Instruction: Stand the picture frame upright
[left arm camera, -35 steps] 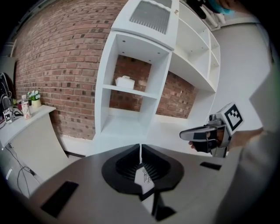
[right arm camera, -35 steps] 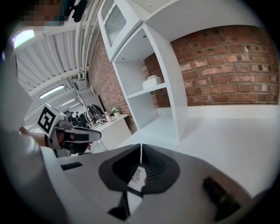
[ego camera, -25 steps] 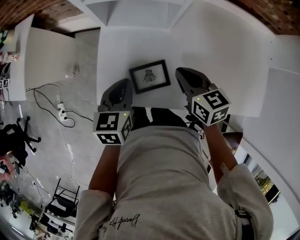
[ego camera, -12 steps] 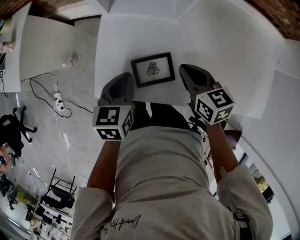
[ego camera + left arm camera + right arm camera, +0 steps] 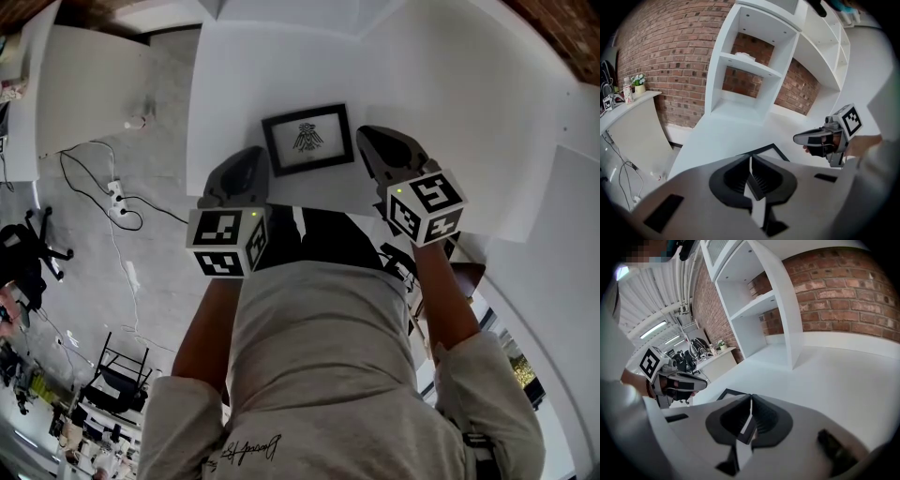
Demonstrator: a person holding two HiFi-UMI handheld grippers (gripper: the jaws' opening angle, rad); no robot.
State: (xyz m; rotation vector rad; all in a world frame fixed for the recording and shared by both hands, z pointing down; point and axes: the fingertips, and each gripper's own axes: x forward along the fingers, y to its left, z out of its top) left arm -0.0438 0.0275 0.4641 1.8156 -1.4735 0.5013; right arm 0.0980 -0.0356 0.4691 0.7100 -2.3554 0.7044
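White table (image 5: 450,103), black picture frame (image 5: 307,139) flat on it near the person's edge

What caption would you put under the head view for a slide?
Left gripper and right gripper, fingers shut and empty, flank a frame lying flat on a white table.

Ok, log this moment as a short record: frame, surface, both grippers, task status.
picture frame: black-edged, lying flat and face up
surface: white table
left gripper: jaws together, nothing between them, beside the frame's left side
right gripper: jaws together, nothing between them, beside the frame's right side
task status: frame not yet stood upright, held by neither gripper
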